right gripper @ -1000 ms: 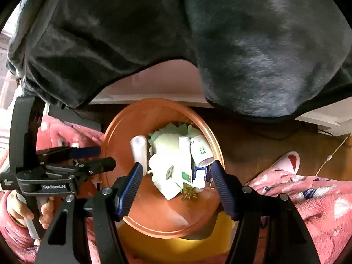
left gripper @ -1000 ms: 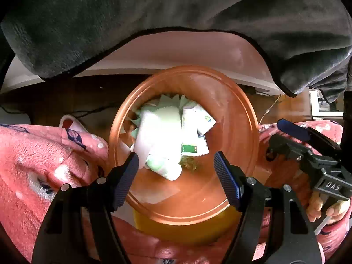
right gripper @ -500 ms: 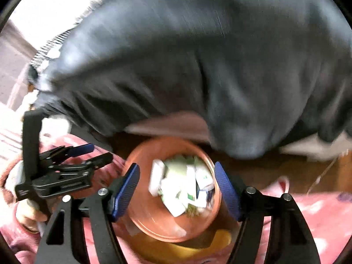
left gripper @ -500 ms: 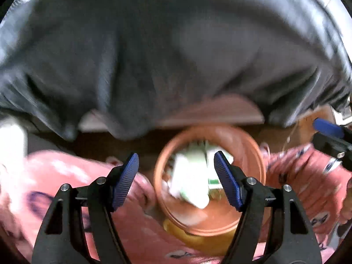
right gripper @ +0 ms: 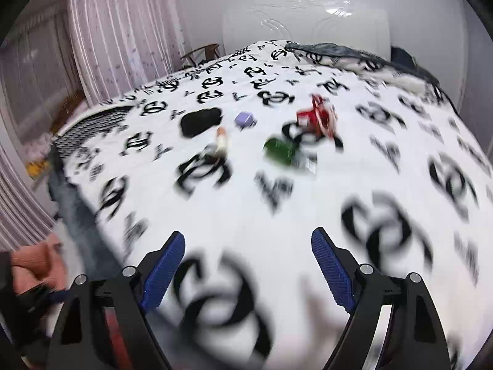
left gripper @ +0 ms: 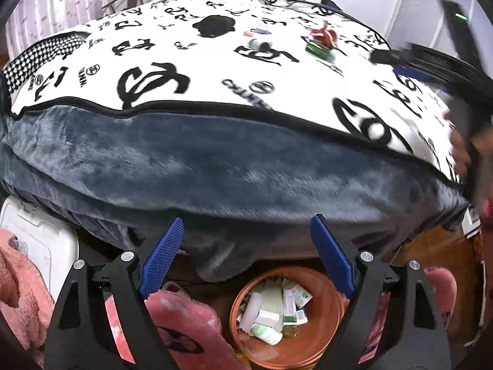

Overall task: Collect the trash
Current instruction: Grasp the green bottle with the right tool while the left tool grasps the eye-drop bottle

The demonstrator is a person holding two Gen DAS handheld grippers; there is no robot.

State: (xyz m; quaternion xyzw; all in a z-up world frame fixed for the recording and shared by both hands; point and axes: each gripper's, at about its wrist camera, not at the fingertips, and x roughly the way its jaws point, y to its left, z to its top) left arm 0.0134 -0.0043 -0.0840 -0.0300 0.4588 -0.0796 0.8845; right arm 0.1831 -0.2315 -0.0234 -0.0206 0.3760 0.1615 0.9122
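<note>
Orange bin (left gripper: 334, 333) on the near floor already holds paper scraps, both grippers (left gripper: 246, 262) (right gripper: 248, 265) gape wide and empty, and that far red wrapper (right gripper: 317, 117) on the bed (right gripper: 246, 203) looks light and crinkly, so I'd pinch its bunched middle.

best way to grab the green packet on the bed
The green packet lies flat and crumpled on the bedspread, beside the red wrapper. I'd come from above with the open right gripper and pinch across its narrow width at a raised fold, probably.
</note>
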